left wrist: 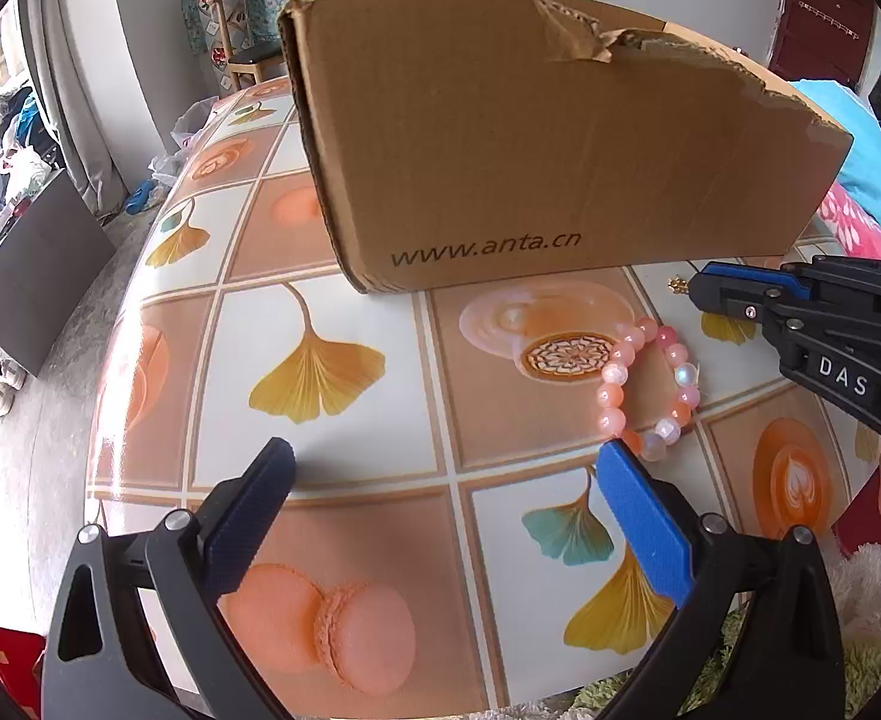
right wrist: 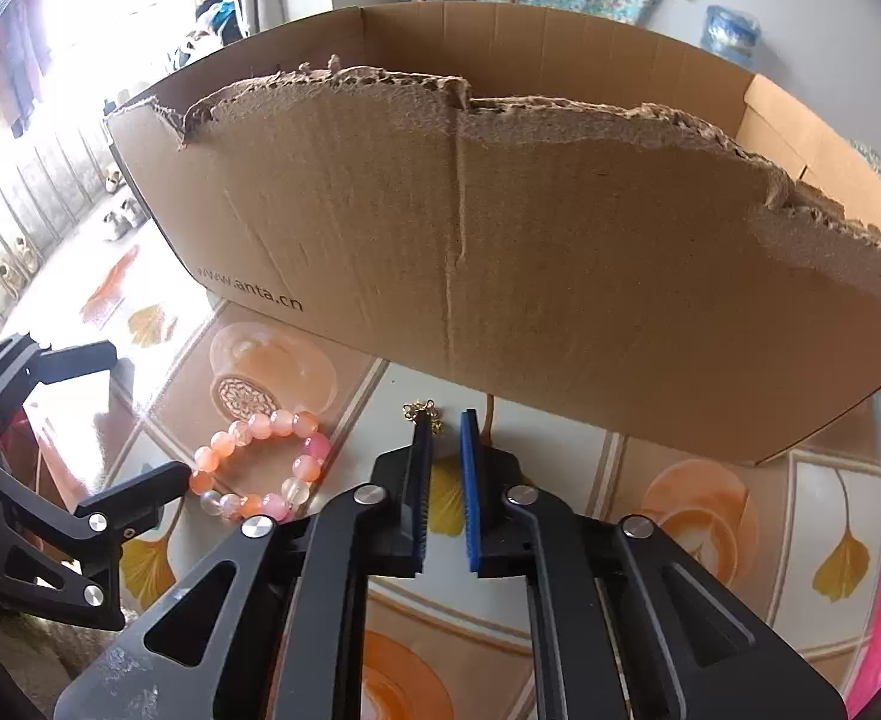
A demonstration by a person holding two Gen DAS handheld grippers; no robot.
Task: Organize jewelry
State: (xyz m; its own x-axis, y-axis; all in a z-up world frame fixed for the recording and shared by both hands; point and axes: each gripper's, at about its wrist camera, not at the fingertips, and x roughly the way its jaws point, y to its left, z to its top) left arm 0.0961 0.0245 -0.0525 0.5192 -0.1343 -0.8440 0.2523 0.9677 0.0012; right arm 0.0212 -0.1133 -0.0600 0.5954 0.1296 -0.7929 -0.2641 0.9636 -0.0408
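Torn brown cardboard box (left wrist: 560, 138) fills the upper half of the left wrist view and blocks the way across the far side of the table. Its near wall stands tall; its ragged top edge dips toward upper right of the frame, the lowest way in. Patterned tablecloth (left wrist: 320, 360) lies bare at centre and lower left, wide enough for a gripper. At right centre a pink and orange bead bracelet (left wrist: 650, 390) occupies the cloth, with the black right gripper (left wrist: 695, 288) above it, crowding that side.
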